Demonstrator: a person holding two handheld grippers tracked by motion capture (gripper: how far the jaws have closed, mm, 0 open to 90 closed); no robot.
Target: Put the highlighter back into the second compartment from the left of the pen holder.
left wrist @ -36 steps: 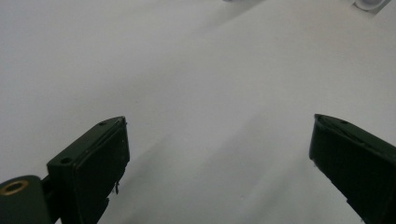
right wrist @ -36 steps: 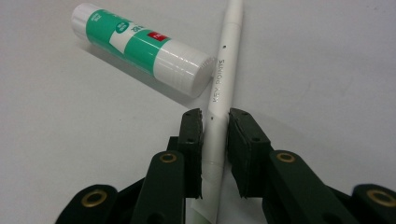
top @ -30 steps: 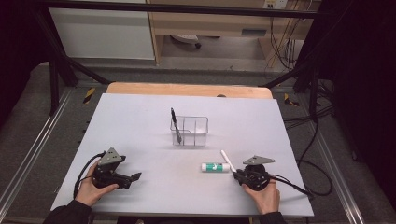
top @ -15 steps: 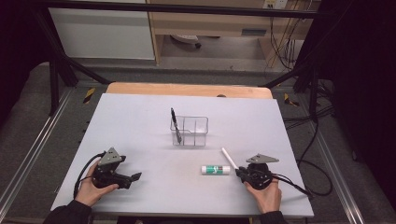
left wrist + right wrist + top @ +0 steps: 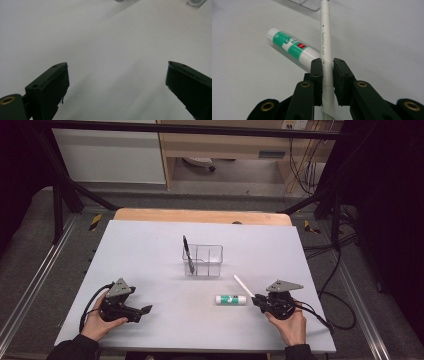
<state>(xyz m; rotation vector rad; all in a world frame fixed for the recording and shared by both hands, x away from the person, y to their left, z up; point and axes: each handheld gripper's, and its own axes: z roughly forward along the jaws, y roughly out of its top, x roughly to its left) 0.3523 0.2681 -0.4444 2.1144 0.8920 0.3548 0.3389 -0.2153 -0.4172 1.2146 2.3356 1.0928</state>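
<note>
My right gripper [image 5: 327, 65] is shut on a white pen [image 5: 325, 40], which sticks out ahead of the jaws; in the high view that right gripper [image 5: 259, 301] sits near the table's front right with the white pen [image 5: 243, 285] pointing up and left. A white and green glue stick [image 5: 230, 299] lies on the table just left of it, and the glue stick [image 5: 291, 47] shows beside the jaws. A clear divided holder [image 5: 203, 260] stands mid-table with a black pen [image 5: 186, 252] upright in it. My left gripper [image 5: 145, 309] rests at the front left; in its own view the left gripper [image 5: 116, 75] stands open over bare table.
The grey table top [image 5: 150, 250] has a wooden strip [image 5: 200, 216] along its far edge. Cables [image 5: 320, 312] trail from the right gripper toward the table's right edge. Metal frame rails and a cabinet stand beyond the table.
The right gripper with the white pen has shifted slightly to the right, away from the glue stick. The left gripper has stayed put.
</note>
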